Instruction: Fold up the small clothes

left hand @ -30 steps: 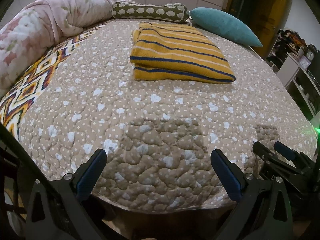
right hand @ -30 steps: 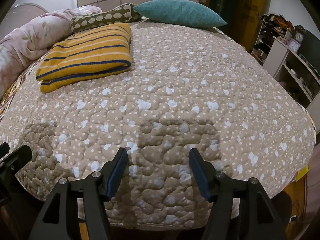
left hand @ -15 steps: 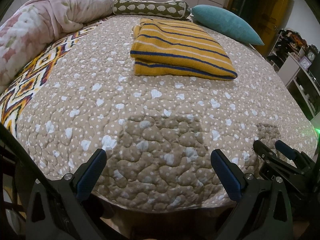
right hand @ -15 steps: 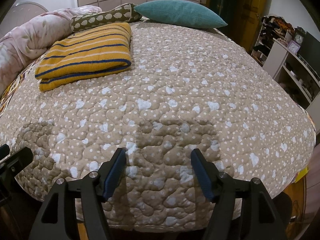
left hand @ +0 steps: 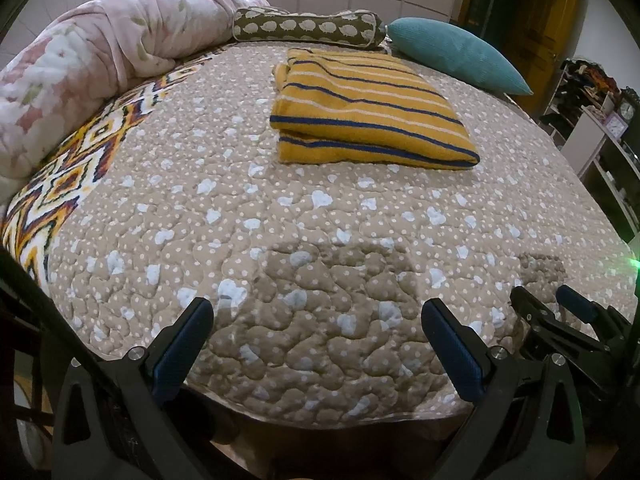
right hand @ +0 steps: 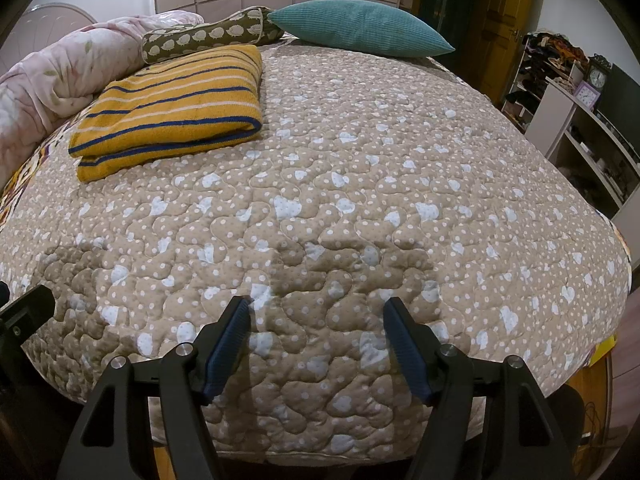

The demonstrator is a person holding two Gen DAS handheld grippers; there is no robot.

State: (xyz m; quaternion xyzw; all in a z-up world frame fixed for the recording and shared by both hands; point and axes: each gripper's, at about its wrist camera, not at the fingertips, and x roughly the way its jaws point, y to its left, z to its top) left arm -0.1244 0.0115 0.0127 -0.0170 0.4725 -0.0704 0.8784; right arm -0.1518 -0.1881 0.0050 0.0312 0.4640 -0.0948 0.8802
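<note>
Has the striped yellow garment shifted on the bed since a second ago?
No. The striped yellow garment lies folded in the same spot below the hedgehog bolster and beside the teal pillow.

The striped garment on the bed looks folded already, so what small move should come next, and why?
Probably ease both tongs back and leave it. The striped garment lies folded flat on the quilt near the pillows, well ahead of the left tongs and right tongs. Both stand open with nothing between them, the right just having opened wider. No other clothing shows.

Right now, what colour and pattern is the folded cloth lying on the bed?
Mustard yellow with dark blue and thin white stripes; the folded cloth shows best in the left wrist view.
</note>
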